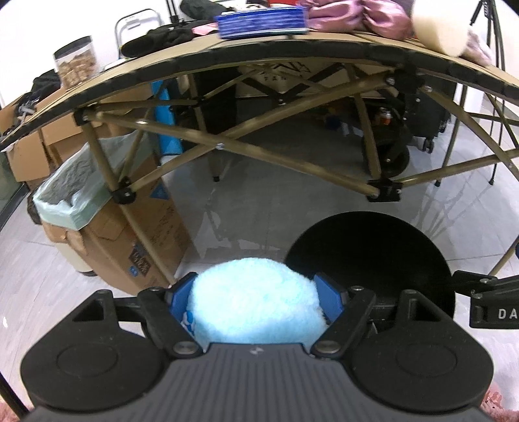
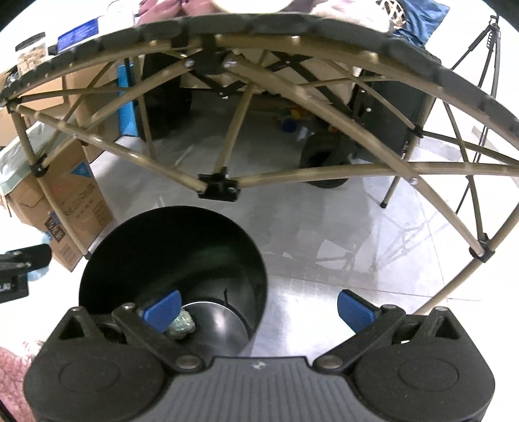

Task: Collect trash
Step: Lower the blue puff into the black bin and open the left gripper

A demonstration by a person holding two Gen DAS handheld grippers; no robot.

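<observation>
My left gripper (image 1: 256,303) is shut on a fluffy light blue ball (image 1: 256,298), held low over the floor just left of a round black trash bin (image 1: 369,246). In the right wrist view my right gripper (image 2: 259,306) is open and empty, its left pad over the rim of the same black bin (image 2: 172,246). A crumpled greenish piece of trash (image 2: 181,326) lies at the bottom of the bin. The left gripper's body (image 2: 22,263) shows at the left edge of the right wrist view.
A folding table (image 1: 259,55) with tan crossed legs stands ahead, carrying a blue pack (image 1: 262,21), pink cloth (image 1: 356,16) and a jar (image 1: 76,61). A cardboard box with a green liner (image 1: 97,207) stands on the left. A tripod (image 2: 486,58) stands at right.
</observation>
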